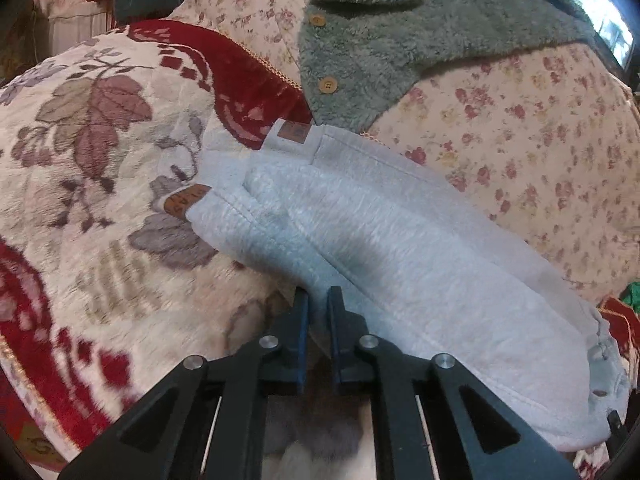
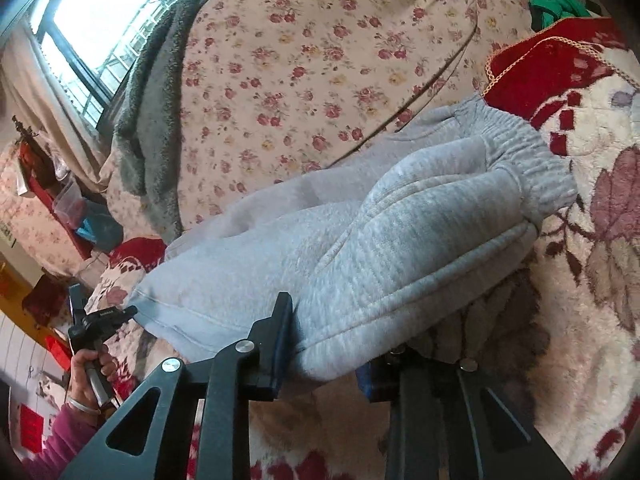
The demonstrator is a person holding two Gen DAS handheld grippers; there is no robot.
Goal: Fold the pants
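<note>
left gripper [image 1: 318,300]: jaws pinched nearly together on the near edge of the grey pants [image 1: 400,248], just a thin layer of cloth between the pads

right gripper [image 2: 332,344]: clamped on a much thicker folded bundle, far finger mostly buried under the fabric

pants: straight ahead of both tongs, touching them, draped over the red-and-cream blanket [image 1: 100,160]; near edge looks lifted off it

long axis: ankle cuffs with brown tags [image 1: 188,202] beyond the left tongs, elastic waistband [image 2: 528,160] beyond the right tongs, so each hand owns one end, neither really nearer

next move, best guess: both held edges carried forward together, away from the tongs, across that axis

left view only: the cuffs, plus a green fleece jacket [image 1: 400,36] further back on the floral quilt [image 1: 540,152]

right view only: waistband, window [image 2: 100,20], and the person's hand [image 2: 90,376] on the other handle
</note>
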